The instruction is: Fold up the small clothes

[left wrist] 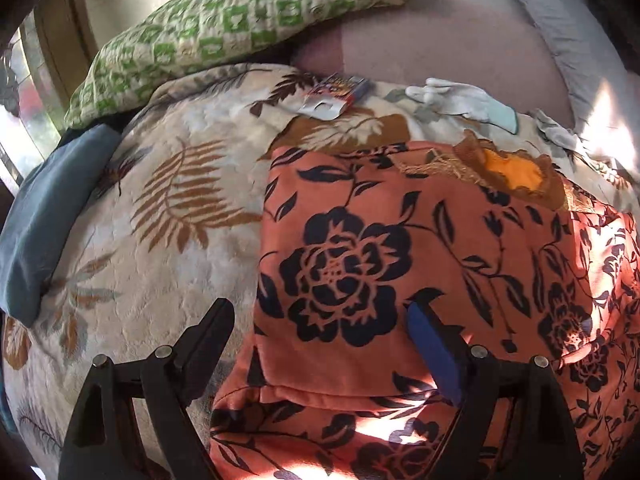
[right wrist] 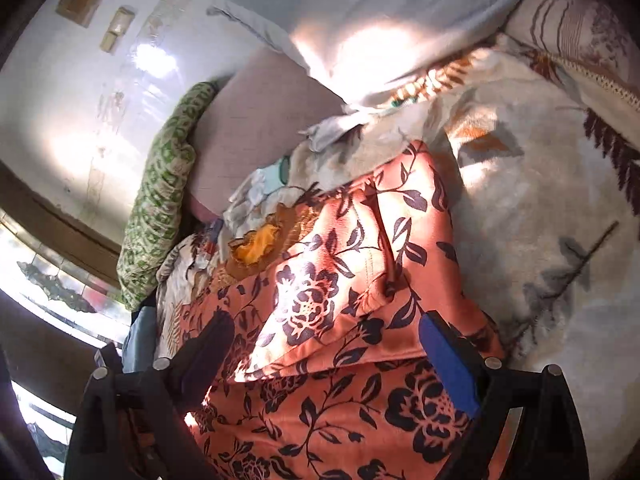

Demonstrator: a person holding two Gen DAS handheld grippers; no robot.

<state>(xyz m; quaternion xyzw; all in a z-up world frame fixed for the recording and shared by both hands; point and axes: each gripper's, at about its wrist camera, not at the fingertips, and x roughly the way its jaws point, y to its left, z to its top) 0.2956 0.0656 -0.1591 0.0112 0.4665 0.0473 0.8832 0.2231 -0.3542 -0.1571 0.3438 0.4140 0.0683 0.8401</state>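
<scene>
An orange garment with dark flower print (left wrist: 400, 248) lies folded on a cream leaf-patterned blanket (left wrist: 152, 240). Its folded edge runs across the near part of the left wrist view. My left gripper (left wrist: 320, 316) hovers over the garment's left portion, jaws wide apart and nothing pressed between the pads. The right wrist view shows the same garment (right wrist: 320, 300) with a folded flap on top. My right gripper (right wrist: 326, 332) stands open above it, holding nothing. A brown and yellow cloth piece (left wrist: 508, 172) rests at the garment's far edge.
A green-patterned pillow (left wrist: 240, 24) and a mauve pillow (left wrist: 440, 44) lie at the back, with a grey pillow (right wrist: 360, 12) beside them. A blue cloth (left wrist: 44, 224) sits at the left edge. A small packet (left wrist: 336, 94) and a pale glove (left wrist: 464, 104) lie beyond the garment.
</scene>
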